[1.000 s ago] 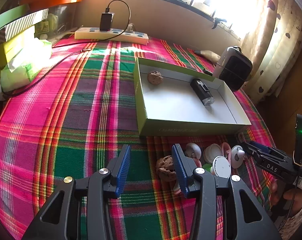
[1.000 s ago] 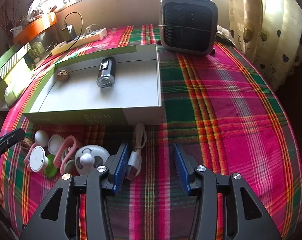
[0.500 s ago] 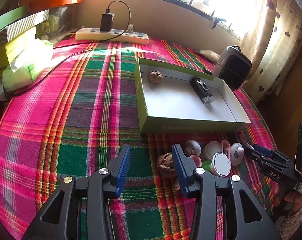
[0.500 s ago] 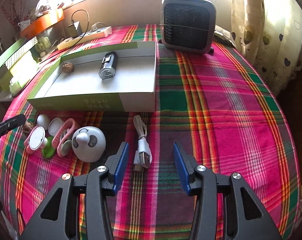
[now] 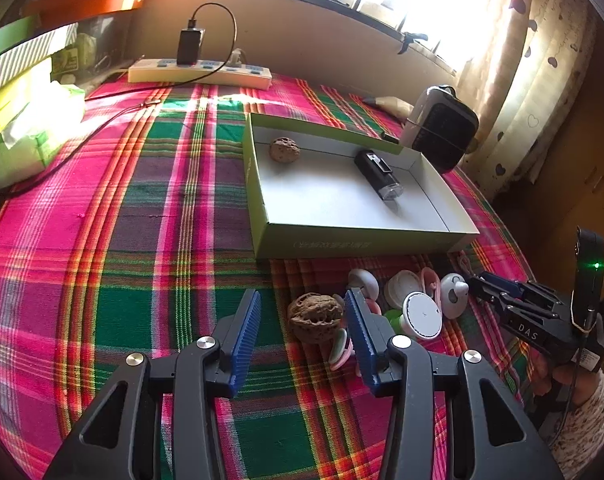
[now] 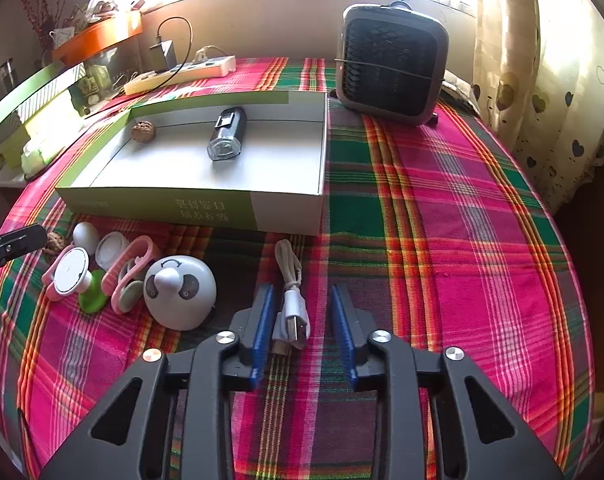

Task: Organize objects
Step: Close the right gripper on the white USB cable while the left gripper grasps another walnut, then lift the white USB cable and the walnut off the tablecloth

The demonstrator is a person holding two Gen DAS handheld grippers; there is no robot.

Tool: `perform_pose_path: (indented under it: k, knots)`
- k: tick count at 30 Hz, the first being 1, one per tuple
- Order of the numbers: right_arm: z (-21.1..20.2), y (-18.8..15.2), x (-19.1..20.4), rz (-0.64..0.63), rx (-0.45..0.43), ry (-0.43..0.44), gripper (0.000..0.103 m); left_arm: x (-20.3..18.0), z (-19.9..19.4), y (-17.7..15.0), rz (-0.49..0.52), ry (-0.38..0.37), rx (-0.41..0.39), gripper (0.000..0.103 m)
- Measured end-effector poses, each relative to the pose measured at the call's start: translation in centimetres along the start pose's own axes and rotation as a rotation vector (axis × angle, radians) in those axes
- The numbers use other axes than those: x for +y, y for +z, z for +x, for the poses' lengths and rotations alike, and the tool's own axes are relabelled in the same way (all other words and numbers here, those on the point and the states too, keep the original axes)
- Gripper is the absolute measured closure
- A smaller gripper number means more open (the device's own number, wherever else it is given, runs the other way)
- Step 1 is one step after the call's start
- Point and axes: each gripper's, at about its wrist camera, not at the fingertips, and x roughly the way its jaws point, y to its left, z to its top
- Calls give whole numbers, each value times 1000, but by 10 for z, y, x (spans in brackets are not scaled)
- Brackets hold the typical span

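Now, left gripper (image 5: 299, 326): jaws open, straddling the wrinkled brown walnut (image 5: 314, 317) on the plaid-clothed surface (image 5: 141, 220), lined up to grasp it.
Right gripper (image 6: 304, 330): jaws open around the coiled white USB cable (image 6: 291, 300), likely its next pick.
Shallow green-and-white cardboard box (image 6: 221, 204): already holds another walnut (image 6: 143, 131) and a black bike light (image 6: 226, 133), so it looks like the destination.

"das" in white on the right tool (image 5: 528, 332), illegible upside-down characters on the box front (image 6: 201, 210)
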Motion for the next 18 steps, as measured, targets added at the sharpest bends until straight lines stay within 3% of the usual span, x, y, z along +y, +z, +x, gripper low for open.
perform_pose_path:
  k: [4,18]
  knots:
    - [0,-1,0,5,-5,5,86,-4,5,0,14,8,17,61]
    - [0,0,1,2,-8,11,86,-8,17,1,47,63,54,61]
